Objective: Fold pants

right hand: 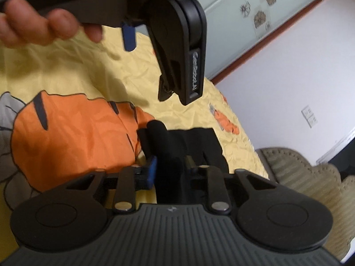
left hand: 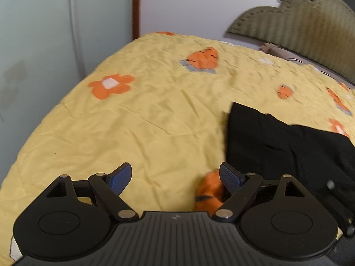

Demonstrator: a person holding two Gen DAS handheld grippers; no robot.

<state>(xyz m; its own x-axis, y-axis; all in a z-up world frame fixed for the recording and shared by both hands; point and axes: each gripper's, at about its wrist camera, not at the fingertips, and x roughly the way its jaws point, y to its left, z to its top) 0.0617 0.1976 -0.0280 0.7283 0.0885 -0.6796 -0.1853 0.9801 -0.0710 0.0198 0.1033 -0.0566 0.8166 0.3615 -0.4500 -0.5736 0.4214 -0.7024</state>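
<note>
The black pants point(left hand: 288, 148) lie on the yellow bedspread point(left hand: 144, 115) at the right of the left wrist view. My left gripper point(left hand: 175, 178) is open and empty, held above the bedspread just left of the pants. It shows from the side at the top of the right wrist view point(right hand: 177, 51). My right gripper point(right hand: 170, 166) is shut on a bunched fold of the black pants point(right hand: 177, 146), held close over the bed.
The bedspread point(right hand: 188, 102) has orange carrot and flower prints. A green ribbed headboard cushion point(left hand: 299, 22) stands at the far right. A pale wardrobe door point(left hand: 40, 44) is on the left. A person's fingers point(right hand: 40, 22) grip the left tool.
</note>
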